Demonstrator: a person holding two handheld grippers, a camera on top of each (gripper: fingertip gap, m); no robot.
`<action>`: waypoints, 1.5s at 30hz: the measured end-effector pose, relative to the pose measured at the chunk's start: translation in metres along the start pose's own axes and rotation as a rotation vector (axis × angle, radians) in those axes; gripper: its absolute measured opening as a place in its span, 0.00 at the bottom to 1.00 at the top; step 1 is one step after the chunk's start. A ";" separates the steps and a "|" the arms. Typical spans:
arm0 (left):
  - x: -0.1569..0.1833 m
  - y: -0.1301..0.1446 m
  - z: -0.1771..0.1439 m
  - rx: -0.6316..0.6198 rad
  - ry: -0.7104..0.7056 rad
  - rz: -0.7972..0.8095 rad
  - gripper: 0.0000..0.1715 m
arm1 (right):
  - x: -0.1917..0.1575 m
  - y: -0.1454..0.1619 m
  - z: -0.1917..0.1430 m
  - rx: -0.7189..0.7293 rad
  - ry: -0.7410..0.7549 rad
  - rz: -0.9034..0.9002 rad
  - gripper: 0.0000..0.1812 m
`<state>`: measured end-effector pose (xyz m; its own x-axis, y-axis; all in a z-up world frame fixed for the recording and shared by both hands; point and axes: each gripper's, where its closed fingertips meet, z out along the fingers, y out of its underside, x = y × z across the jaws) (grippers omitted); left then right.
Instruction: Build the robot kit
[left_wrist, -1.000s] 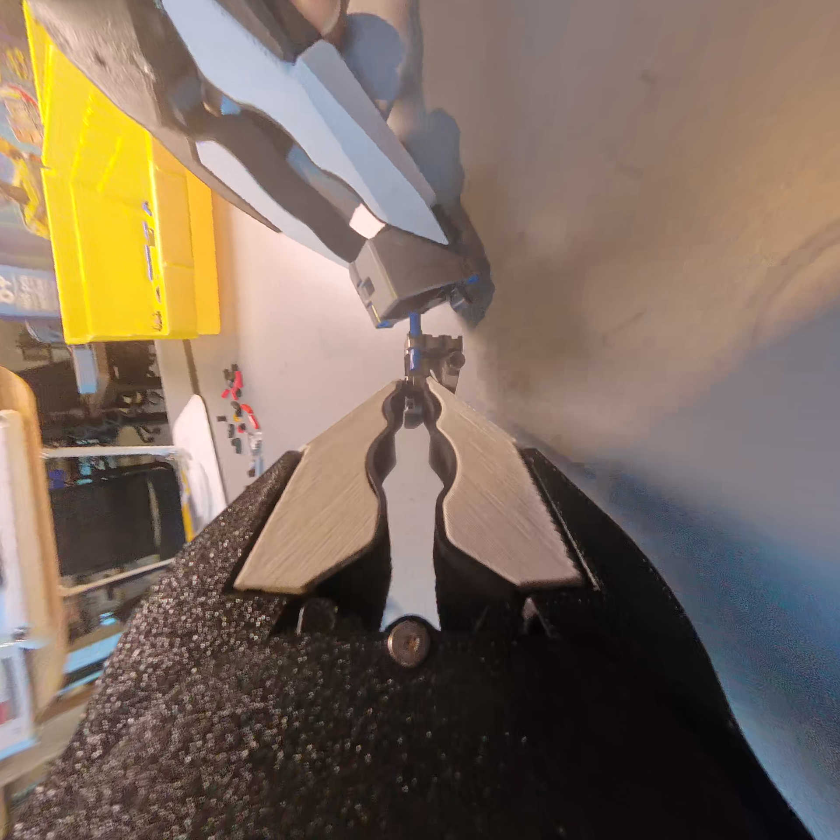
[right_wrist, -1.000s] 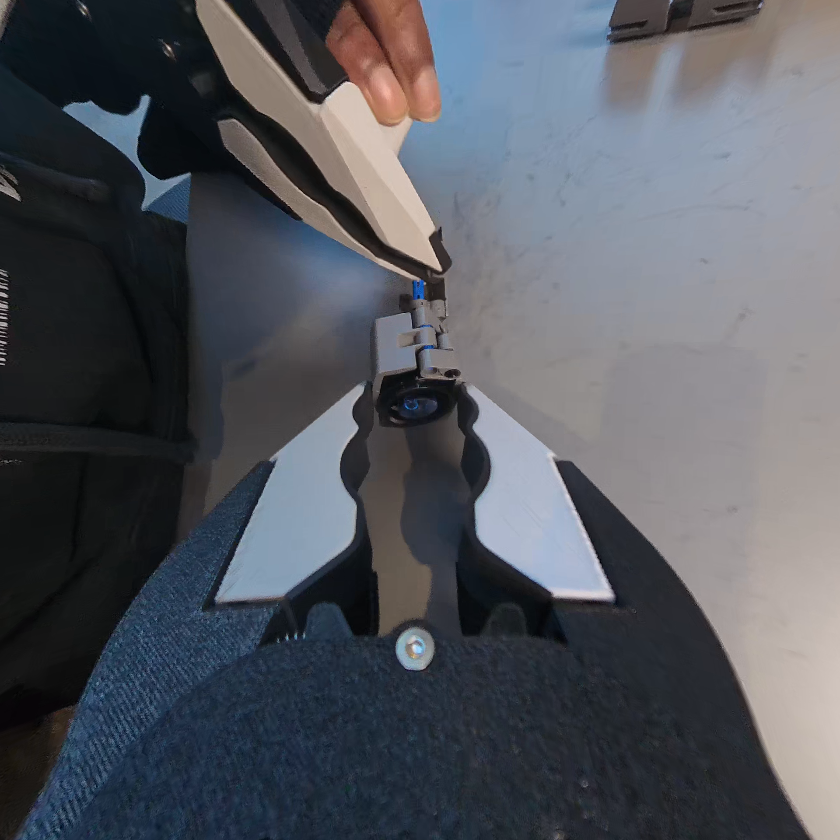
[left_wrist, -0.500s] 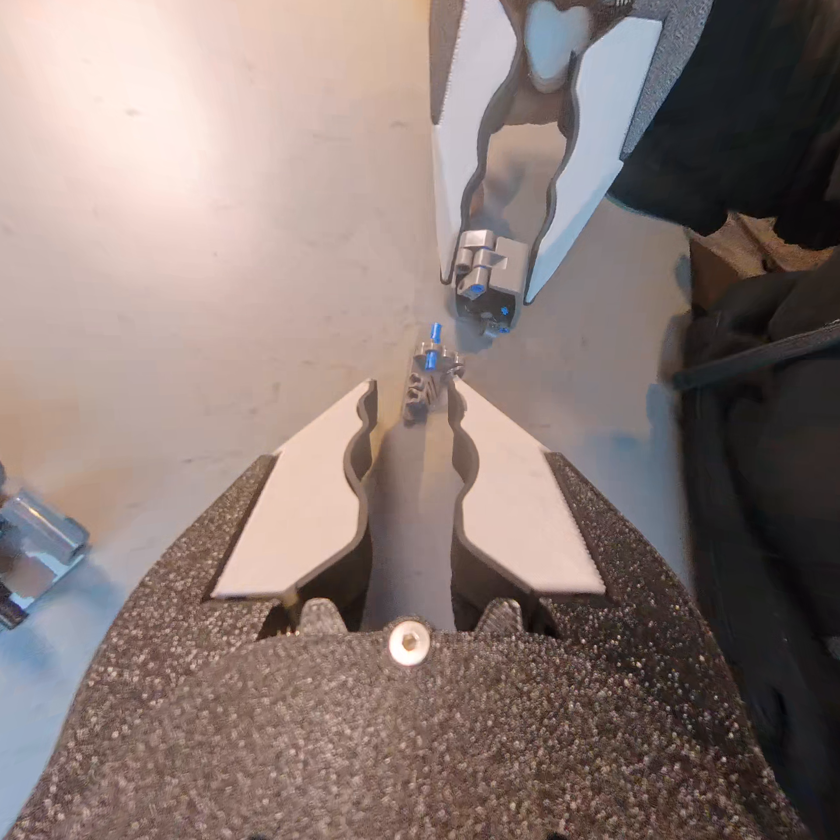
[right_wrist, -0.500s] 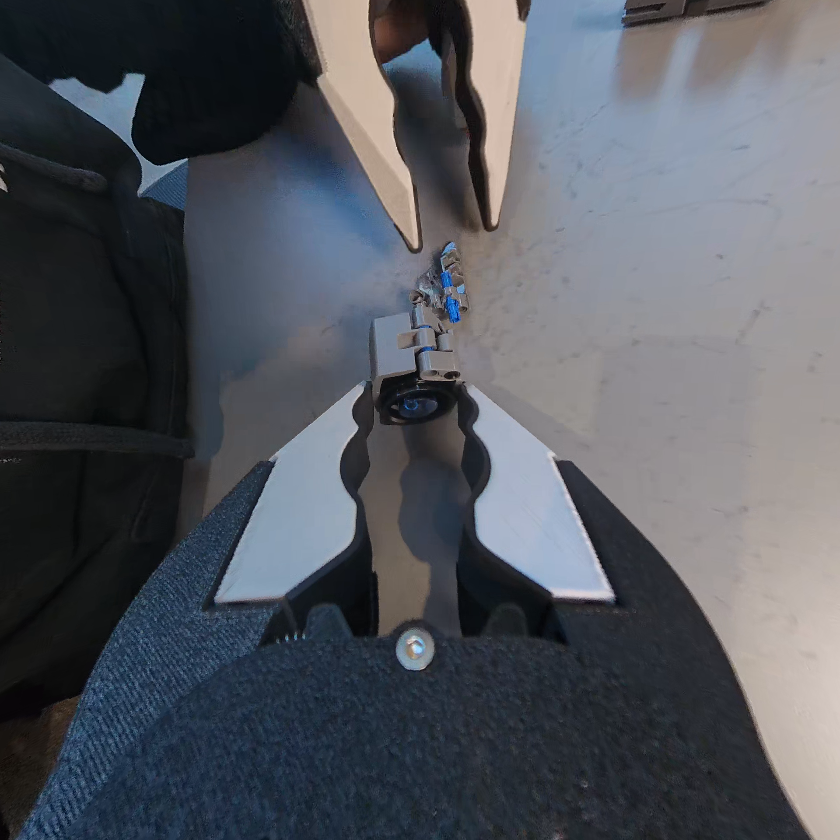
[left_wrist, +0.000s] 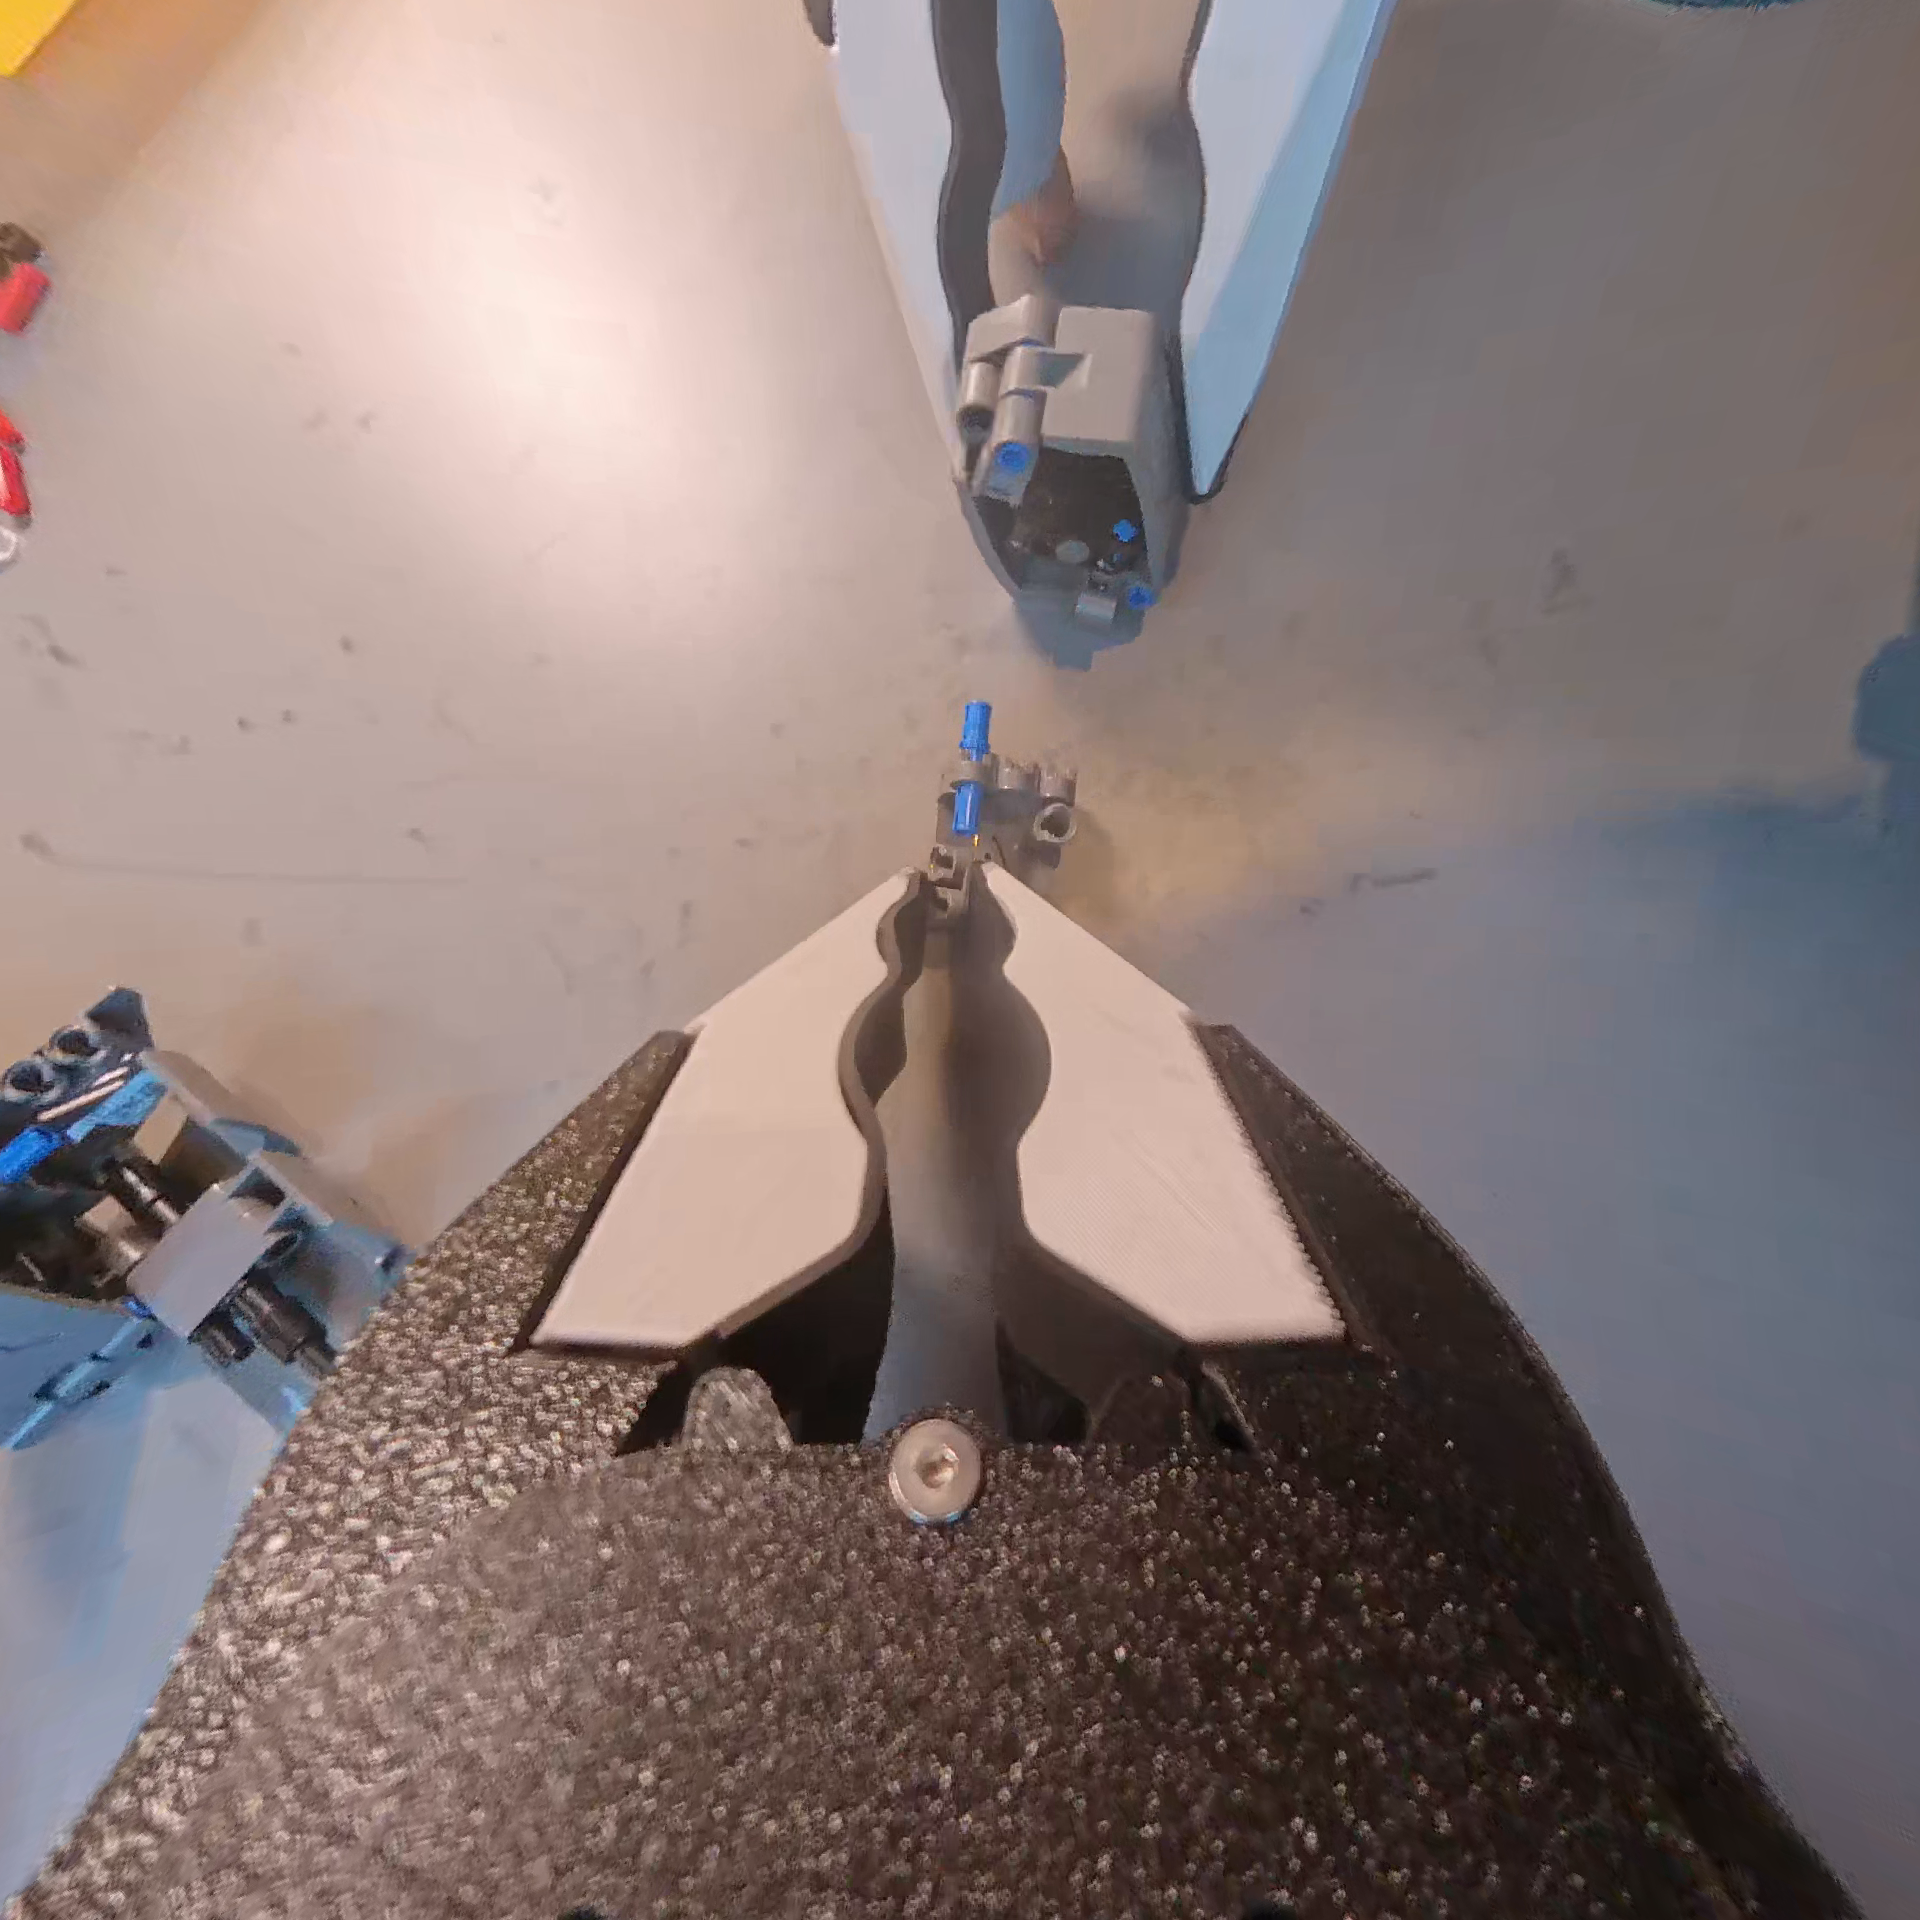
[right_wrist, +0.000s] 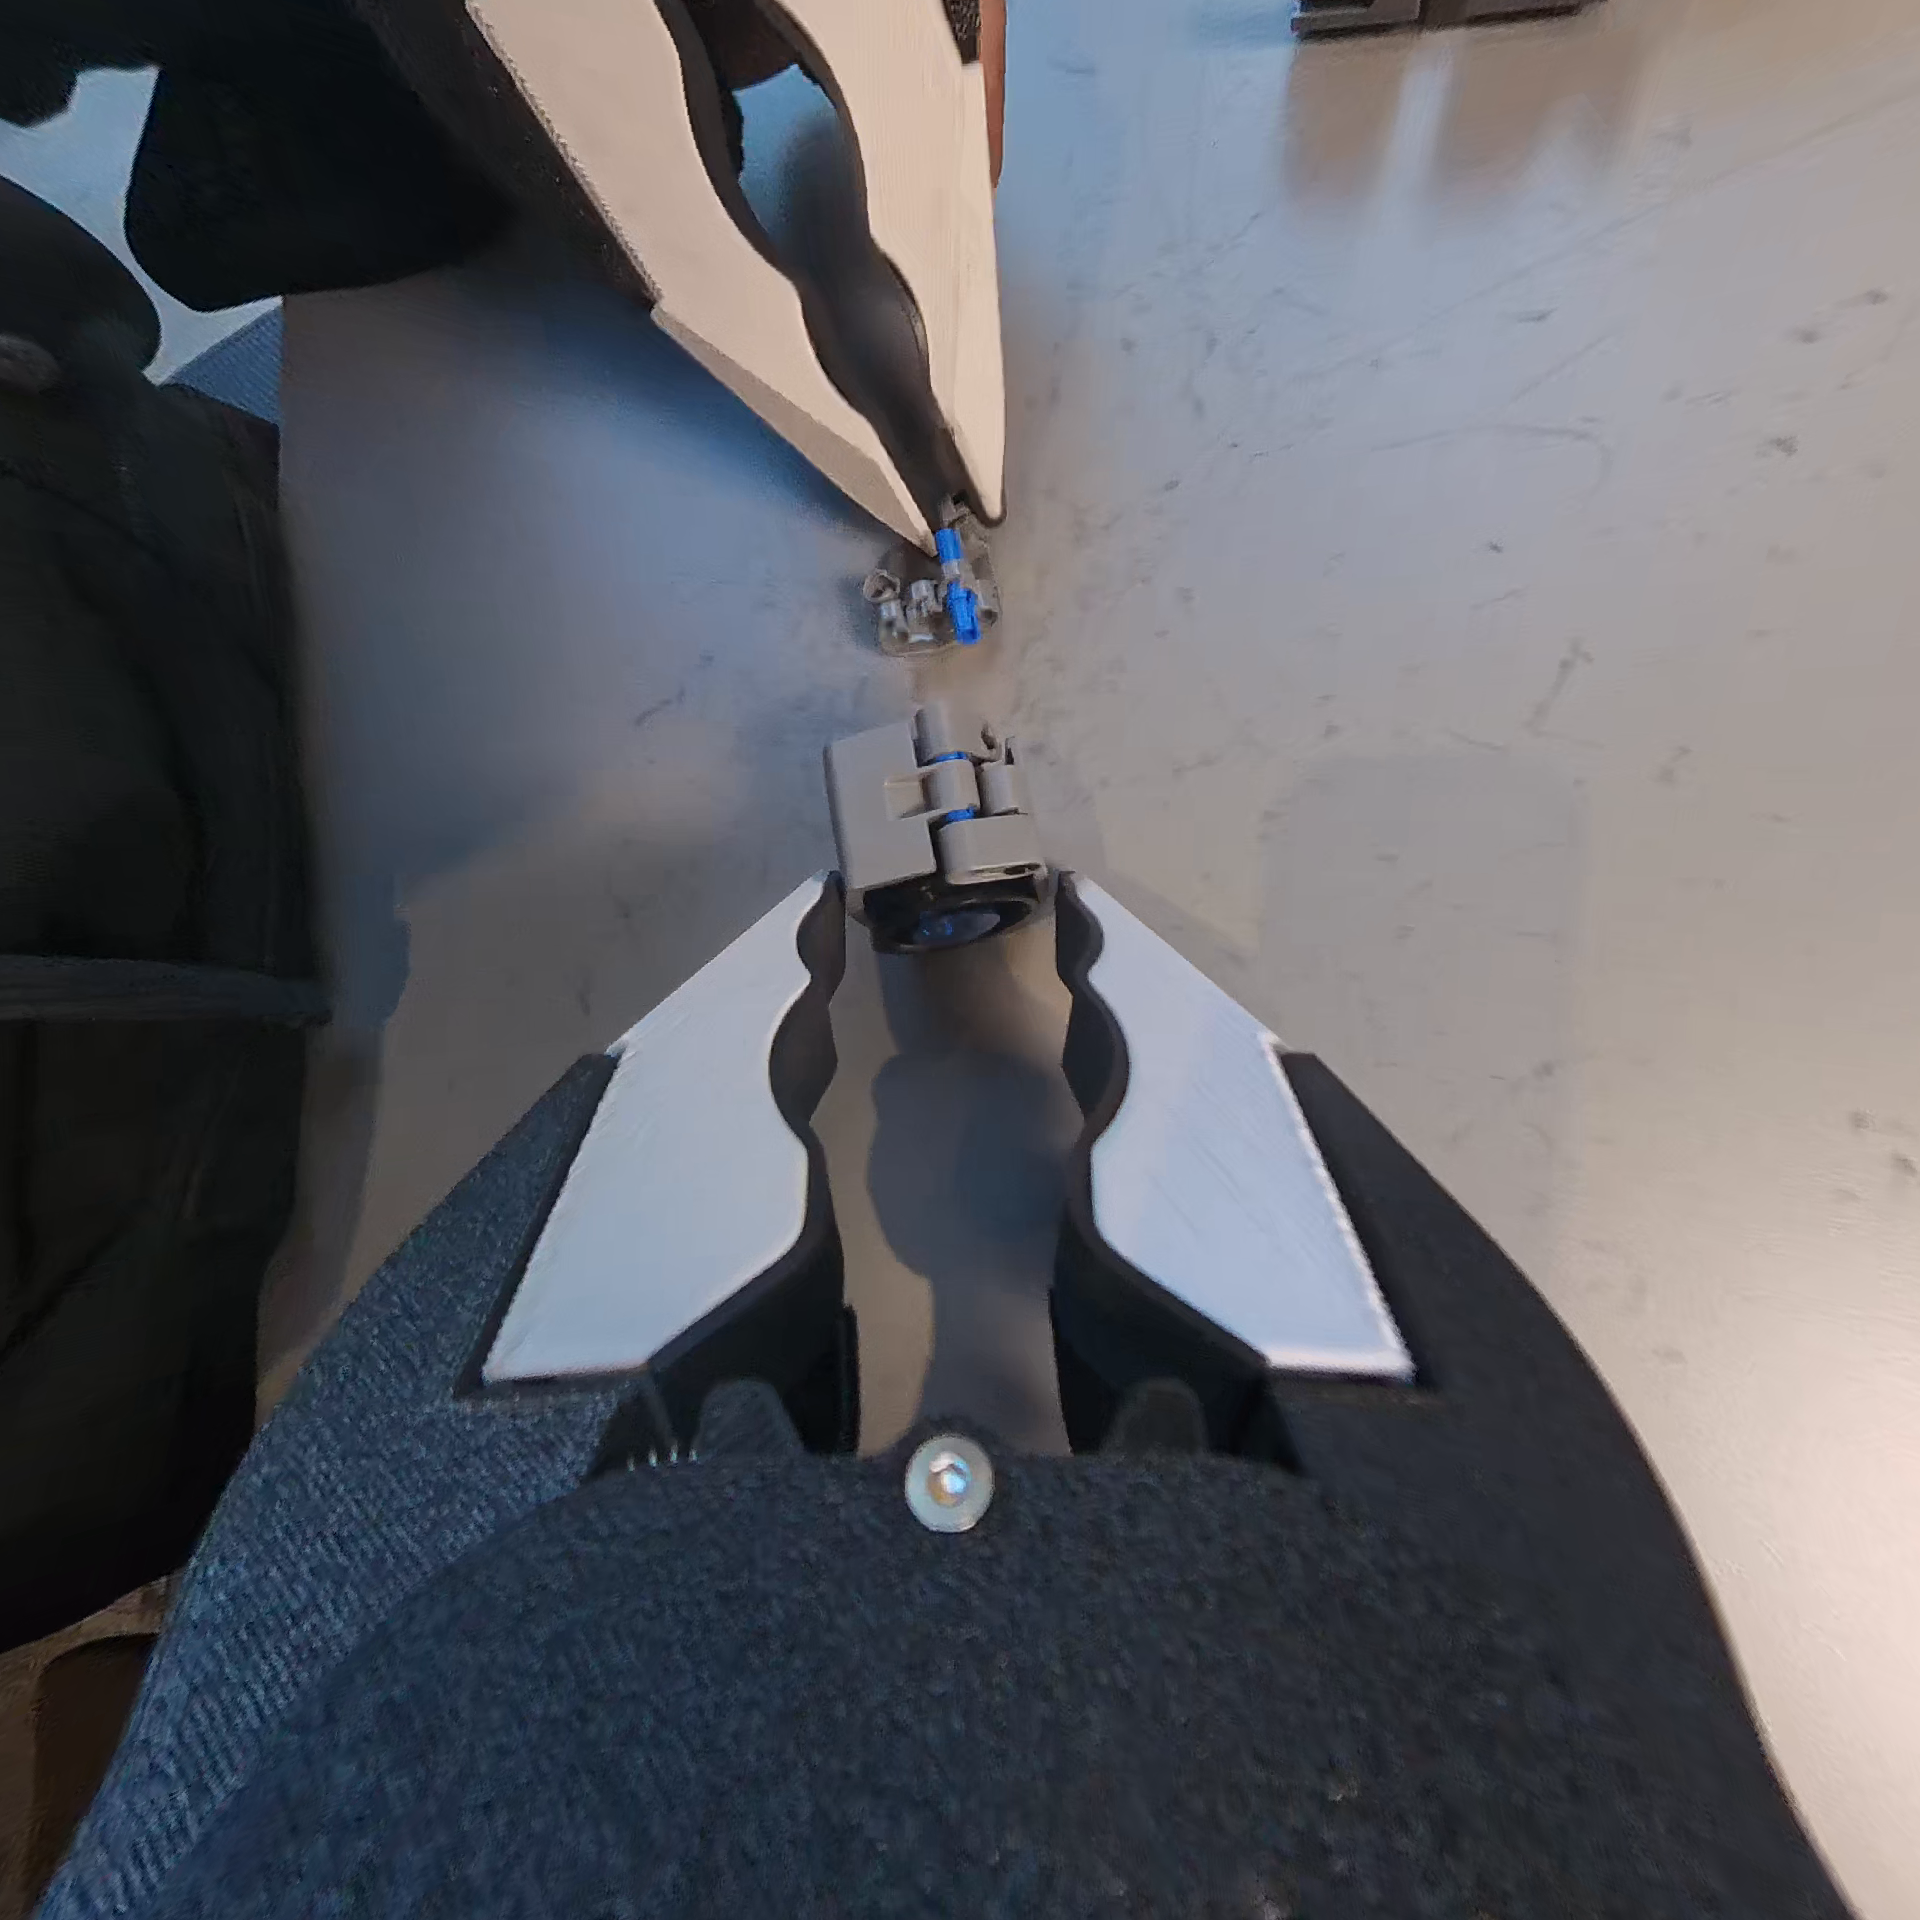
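The left gripper is pinched tight on a small grey piece with a blue pin; the piece sticks out past the tips, above the grey tabletop; the right gripper is squeezed on a bigger grey block, with a black round part at its near end; the two pieces point at each other, close but not touching; a grey and blue built model sits by the tabletop's left edge; some red bits lie at that edge too.
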<state>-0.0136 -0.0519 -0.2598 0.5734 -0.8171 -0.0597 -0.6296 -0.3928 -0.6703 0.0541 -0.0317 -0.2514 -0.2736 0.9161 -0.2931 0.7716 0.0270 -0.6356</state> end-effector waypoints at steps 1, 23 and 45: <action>-0.001 0.001 -0.002 0.004 -0.005 -0.005 0.04 | 0.000 -0.001 0.000 0.003 0.002 -0.004 0.24; -0.019 -0.072 -0.059 0.236 -0.506 0.412 0.04 | -0.017 -0.102 -0.038 0.521 -0.105 0.124 0.25; 0.012 -0.114 -0.082 0.713 0.202 -0.263 0.05 | -0.051 -0.113 -0.062 0.732 -0.130 -0.263 0.09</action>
<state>0.0225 -0.0517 -0.1236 0.5076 -0.8226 0.2562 0.0410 -0.2740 -0.9609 0.0167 -0.0570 -0.1201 -0.4941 0.8610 -0.1206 0.1106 -0.0753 -0.9910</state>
